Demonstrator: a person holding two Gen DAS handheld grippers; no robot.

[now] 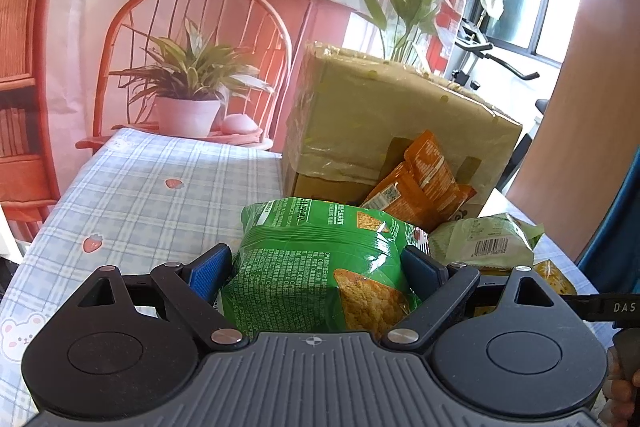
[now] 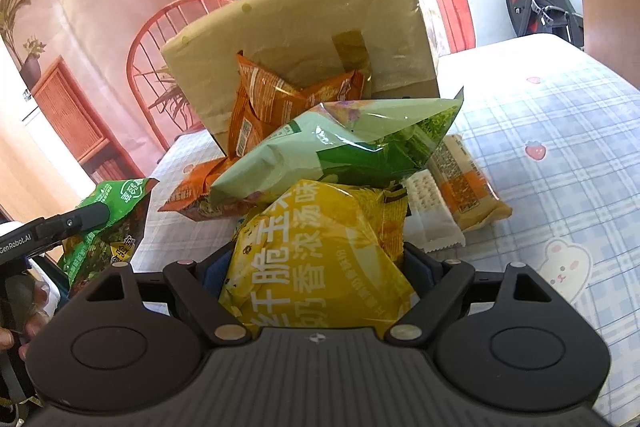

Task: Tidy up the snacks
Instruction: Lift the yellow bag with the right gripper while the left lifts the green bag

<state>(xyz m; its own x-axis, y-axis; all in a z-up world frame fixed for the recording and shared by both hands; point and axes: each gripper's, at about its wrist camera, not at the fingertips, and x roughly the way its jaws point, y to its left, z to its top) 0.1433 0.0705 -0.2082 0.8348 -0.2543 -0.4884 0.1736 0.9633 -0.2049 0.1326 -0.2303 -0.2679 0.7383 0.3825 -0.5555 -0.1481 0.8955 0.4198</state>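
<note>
The green bag (image 1: 320, 267) sits pinched between the pads of the left hand-held gripper (image 1: 320, 269), held above the tabletop (image 1: 140, 195). The yellow bag (image 2: 320, 267) is likewise clamped in the right hand-held gripper (image 2: 320, 267), at the near edge of the pile. Behind it a pale green bag (image 2: 332, 151) lies across an orange bag (image 2: 264, 99) that leans on the taped box (image 2: 296, 27); two wrapped bars (image 2: 452, 179) lie beside them. Sorting looks barely begun: most snacks are heaped together, and both gripped bags have yet to be placed.
</note>
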